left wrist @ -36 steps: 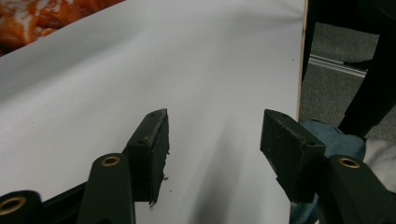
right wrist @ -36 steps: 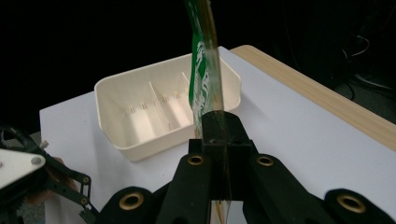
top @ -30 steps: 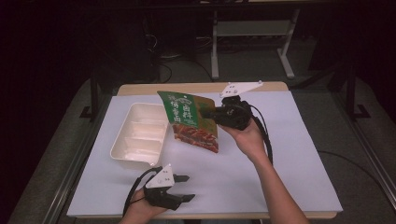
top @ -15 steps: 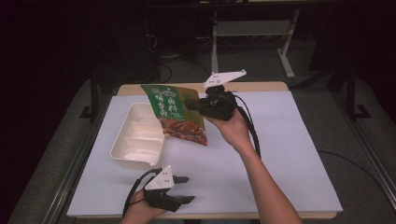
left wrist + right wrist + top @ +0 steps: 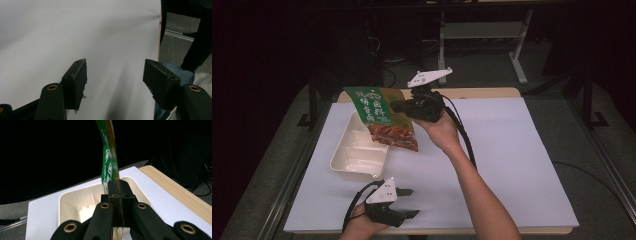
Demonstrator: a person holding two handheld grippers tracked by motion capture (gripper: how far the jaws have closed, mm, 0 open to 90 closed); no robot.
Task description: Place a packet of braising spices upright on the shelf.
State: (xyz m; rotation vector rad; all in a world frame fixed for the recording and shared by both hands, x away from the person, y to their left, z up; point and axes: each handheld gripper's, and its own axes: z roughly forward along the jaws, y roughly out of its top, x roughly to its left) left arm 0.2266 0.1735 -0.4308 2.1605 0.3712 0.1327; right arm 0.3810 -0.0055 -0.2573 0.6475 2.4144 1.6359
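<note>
A green and red snack packet [image 5: 382, 117] hangs tilted above the right part of a cream compartment tray [image 5: 343, 161]. My right gripper [image 5: 403, 106] is shut on the packet's right edge and points left. In the right gripper view the jaws [image 5: 119, 192] pinch the thin packet [image 5: 108, 157] edge-on, with the tray [image 5: 72, 197] below and beyond. My left gripper [image 5: 413, 202] rests near the table's front edge, open, with nothing between its jaws. The left gripper view has its pads [image 5: 115, 75] wide apart over bare white sheet.
A white sheet [image 5: 522, 150] covers the wooden table, whose bare strip [image 5: 482, 93] runs along the back. A metal stand [image 5: 512, 55] and cables sit on the dark floor behind. A black cable trails along the right forearm.
The right hand has carried the packet to the left and slightly up, so it now hangs over the tray. The left gripper has stayed in place.
</note>
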